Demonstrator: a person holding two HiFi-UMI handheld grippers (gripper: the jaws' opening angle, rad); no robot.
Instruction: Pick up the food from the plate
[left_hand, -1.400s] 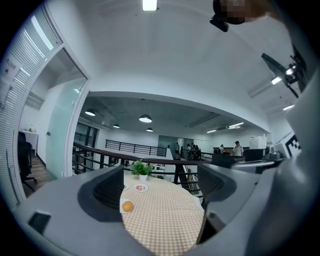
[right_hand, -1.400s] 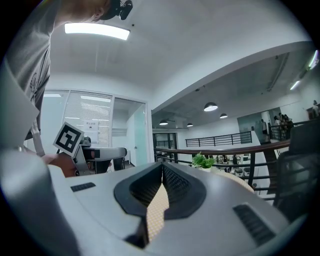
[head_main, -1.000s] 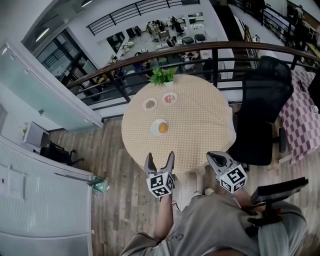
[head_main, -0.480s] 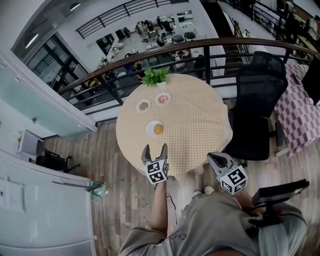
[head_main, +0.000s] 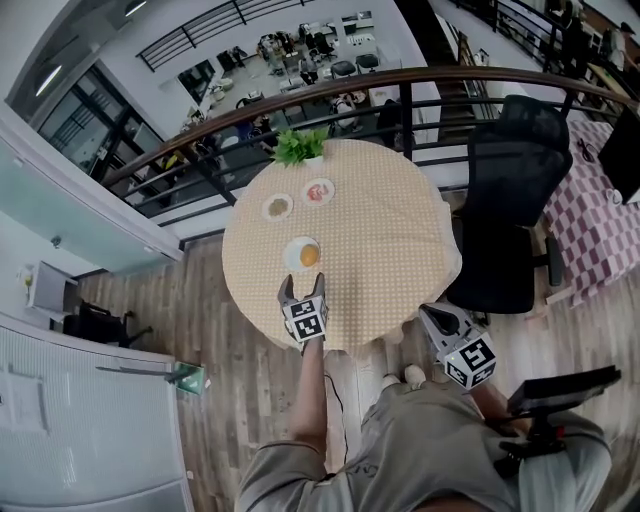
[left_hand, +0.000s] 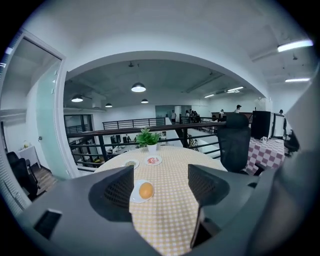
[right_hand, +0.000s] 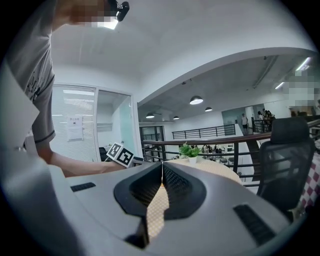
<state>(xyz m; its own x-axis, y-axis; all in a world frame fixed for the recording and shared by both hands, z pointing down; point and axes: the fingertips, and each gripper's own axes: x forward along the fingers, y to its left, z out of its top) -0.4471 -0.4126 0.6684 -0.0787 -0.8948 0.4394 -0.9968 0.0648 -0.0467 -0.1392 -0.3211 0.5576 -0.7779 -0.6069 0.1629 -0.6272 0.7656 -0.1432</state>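
Approach step. Left hand-held gripper (head_main: 303, 283) is just short of the plate (head_main: 291, 262), jaws wide but just been narrowing, nothing between. Orange food (head_main: 310, 256) sits on plate. Right hand-held gripper (head_main: 430, 314) is closed and empty, well off plate. Next: reach in, clamp food.

One round tabletop (head_main: 380, 240) carries three plates: a near plate (head_main: 294, 254), a left plate (head_main: 267, 209) and a right plate (head_main: 307, 193). One orange piece of food (head_main: 310, 256) lies on the near plate. Also counted: one potted plant (head_main: 300, 147), one black office chair (head_main: 515, 200) and two tools, the left tool (head_main: 303, 285) and the right tool (head_main: 428, 312).
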